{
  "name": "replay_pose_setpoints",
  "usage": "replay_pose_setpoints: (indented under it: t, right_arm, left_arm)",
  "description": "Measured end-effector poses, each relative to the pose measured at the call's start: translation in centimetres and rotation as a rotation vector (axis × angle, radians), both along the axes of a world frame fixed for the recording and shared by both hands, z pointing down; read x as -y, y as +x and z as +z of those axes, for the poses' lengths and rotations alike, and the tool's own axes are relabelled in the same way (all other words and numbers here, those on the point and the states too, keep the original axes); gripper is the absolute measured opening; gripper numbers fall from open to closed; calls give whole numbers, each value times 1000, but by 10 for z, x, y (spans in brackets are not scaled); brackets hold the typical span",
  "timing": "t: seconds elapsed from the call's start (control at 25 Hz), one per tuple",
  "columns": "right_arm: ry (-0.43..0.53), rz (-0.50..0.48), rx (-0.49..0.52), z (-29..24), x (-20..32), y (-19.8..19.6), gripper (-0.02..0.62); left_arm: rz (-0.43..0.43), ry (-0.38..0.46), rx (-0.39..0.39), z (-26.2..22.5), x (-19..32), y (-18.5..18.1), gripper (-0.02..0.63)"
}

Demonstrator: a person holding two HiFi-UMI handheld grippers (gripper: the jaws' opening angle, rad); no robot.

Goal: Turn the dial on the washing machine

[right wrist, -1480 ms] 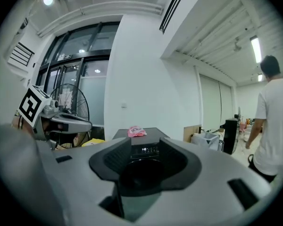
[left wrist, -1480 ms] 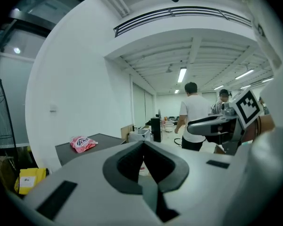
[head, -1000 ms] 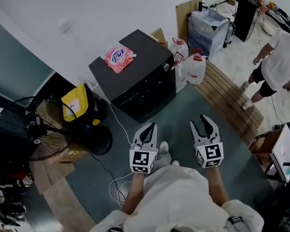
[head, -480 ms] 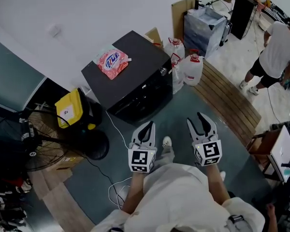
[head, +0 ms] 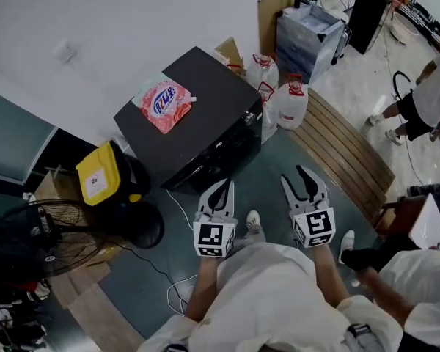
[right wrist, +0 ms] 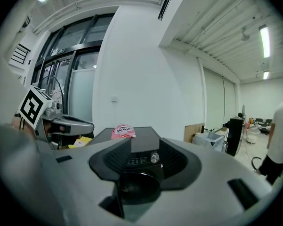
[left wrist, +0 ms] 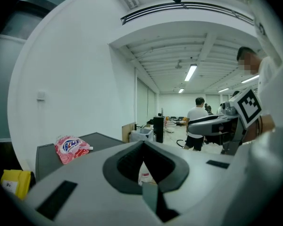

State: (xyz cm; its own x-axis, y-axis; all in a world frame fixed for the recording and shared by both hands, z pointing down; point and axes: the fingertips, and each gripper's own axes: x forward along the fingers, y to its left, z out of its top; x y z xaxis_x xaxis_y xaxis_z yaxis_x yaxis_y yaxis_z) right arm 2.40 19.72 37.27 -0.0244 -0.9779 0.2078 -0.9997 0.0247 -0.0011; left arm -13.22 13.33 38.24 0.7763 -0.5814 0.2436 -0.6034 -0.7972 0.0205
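The washing machine (head: 198, 116) stands ahead by the far wall, well apart from both tongs. Its dial (right wrist: 154, 158) is set at the right end of the front panel and is framed between the jaws in the right gripper view. The left gripper (head: 222, 186) and the right gripper (head: 303, 176) are held out side by side, jaws brought together on nothing, which is judged to be a carrying pose for the approach, with no contact made yet. A pink packet (head: 161, 105) is laid flat on the lid. Just right of the machine, white jugs (head: 290, 105) with red caps are stood, and what they hold cannot be told. A lined bin (head: 308, 39) is placed farther right, its inside hidden.
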Motion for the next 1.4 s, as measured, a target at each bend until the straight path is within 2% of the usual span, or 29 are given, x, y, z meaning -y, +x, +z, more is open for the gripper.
replay_pose_setpoints:
  t: [0.28, 0.84, 1.12, 1.4]
  right_arm:
    - [-35, 12, -17, 10, 50, 9, 172]
    - [-110, -18, -48, 37, 106, 25, 187]
    - [-140, -65, -38, 58, 136, 48, 194]
    - [-177, -150, -8, 79, 174, 70, 195]
  left_arm:
    - [27, -28, -17, 11, 53, 14, 12]
    - [18, -78, -42, 35, 101, 33, 12]
    - [-10, -88, -6, 52, 121, 54, 12]
    - [-79, -120, 33, 67, 144, 75, 12]
